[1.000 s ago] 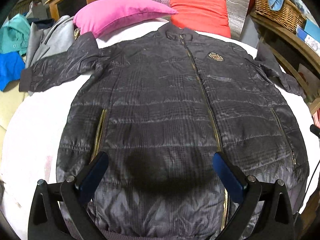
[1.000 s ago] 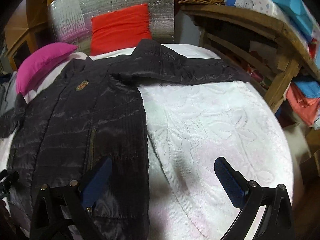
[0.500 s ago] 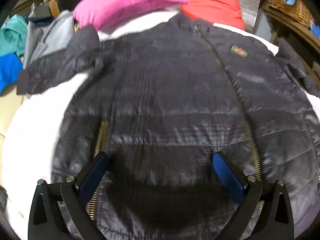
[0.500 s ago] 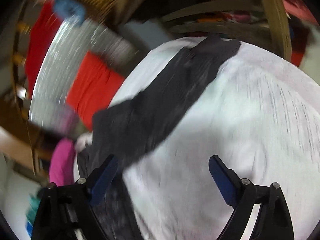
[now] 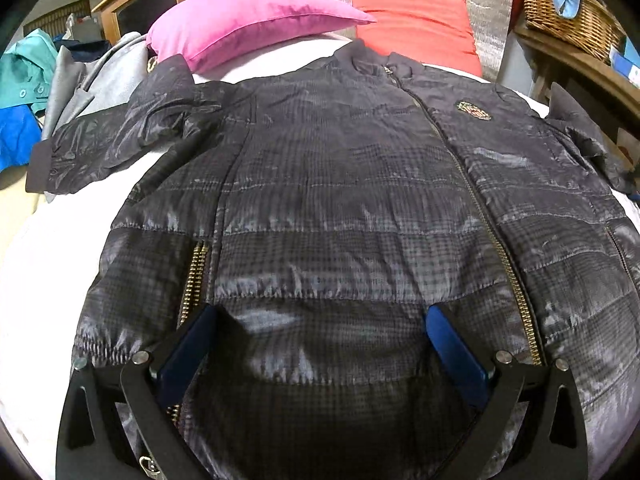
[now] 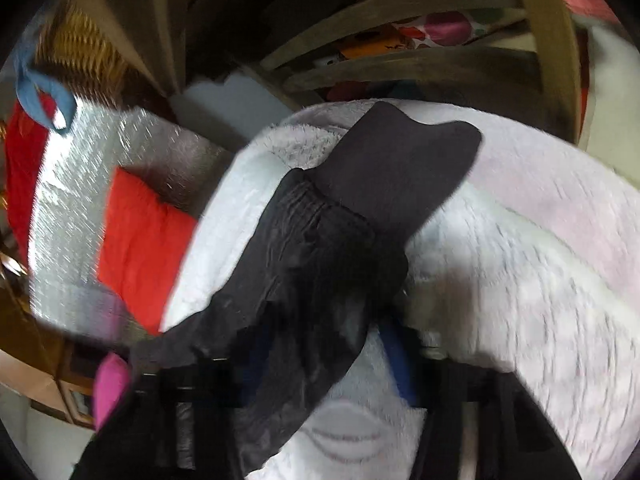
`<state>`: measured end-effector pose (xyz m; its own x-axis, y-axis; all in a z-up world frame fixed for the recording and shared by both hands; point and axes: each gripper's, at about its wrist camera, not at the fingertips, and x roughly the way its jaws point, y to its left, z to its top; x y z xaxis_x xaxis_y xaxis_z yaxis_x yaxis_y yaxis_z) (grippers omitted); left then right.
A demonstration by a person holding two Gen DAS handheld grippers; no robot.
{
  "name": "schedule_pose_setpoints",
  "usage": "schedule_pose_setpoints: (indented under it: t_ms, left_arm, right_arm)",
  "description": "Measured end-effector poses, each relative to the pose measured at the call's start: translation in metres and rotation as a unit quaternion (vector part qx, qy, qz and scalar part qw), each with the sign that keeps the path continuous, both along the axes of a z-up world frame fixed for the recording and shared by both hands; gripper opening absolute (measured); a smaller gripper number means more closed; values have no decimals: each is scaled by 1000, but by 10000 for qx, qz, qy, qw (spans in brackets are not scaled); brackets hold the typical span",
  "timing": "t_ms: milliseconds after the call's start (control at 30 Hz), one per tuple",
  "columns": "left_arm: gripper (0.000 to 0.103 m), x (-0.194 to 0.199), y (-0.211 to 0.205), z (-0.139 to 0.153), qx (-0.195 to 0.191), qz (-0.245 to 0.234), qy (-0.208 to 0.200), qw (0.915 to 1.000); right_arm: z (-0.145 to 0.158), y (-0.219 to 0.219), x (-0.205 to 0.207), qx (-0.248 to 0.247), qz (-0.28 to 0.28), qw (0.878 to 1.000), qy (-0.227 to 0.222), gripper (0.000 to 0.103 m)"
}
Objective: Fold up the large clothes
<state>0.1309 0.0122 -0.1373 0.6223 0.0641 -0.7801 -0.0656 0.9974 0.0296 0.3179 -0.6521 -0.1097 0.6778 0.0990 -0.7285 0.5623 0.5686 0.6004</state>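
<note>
A dark quilted jacket point(image 5: 344, 216) lies face up and zipped on a white bed cover point(image 5: 36, 280), collar toward the pillows, sleeves spread to both sides. My left gripper point(image 5: 320, 344) is open and empty, hovering over the jacket's lower front near the left pocket zipper point(image 5: 194, 276). In the right wrist view the jacket's right sleeve point(image 6: 320, 264) with its knit cuff point(image 6: 396, 168) lies between the fingers of my right gripper point(image 6: 324, 360). That view is blurred; the jaws look narrowed around the sleeve, but contact is not clear.
A pink pillow point(image 5: 248, 20) and a red pillow point(image 5: 416, 24) lie at the bed's head. Loose clothes point(image 5: 24, 92) pile at the left. A wooden shelf with a wicker basket point(image 5: 568, 16) stands to the right, close to the sleeve cuff.
My right gripper swung to the right sleeve and its jaws narrowed around it. My left gripper shifted left and closer over the jacket's lower front, still open.
</note>
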Motion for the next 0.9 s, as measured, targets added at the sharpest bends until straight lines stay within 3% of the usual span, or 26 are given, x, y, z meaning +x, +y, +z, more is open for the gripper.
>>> schedule_pose_setpoints:
  t_ms: [33,100,233,367,467,633,900]
  left_arm:
    - [103,-1,0,0,-1,2,-25,10000]
    - [103,-2,0,0,27,9,-56,10000]
    - [103,-4,-1,2,47,27,-91,9999]
    - [103,-5,-2,3,65,41,-93,9999]
    - [103,-5,-1,4,54,46,-87,9999]
    - [103,-4,-1,4,40,50,-78,9999]
    - [103,-4,0,5,-9,56,-60,10000]
  right_arm:
    - [3,0,2,-127,40,9999,73,16]
    - [34,17,11,-879,260,9957,166,10]
    - [111,68,25,-1915,746,9785,-147,10]
    - [181,136,37,-2577,1289,9556,-617,9]
    - [212,190,44,-2883,1600,9403,-840,9]
    - [210,264,42,-3250,2116,9169,-947,9]
    - [129,392,17,-3325,3456,8687,-1241,9]
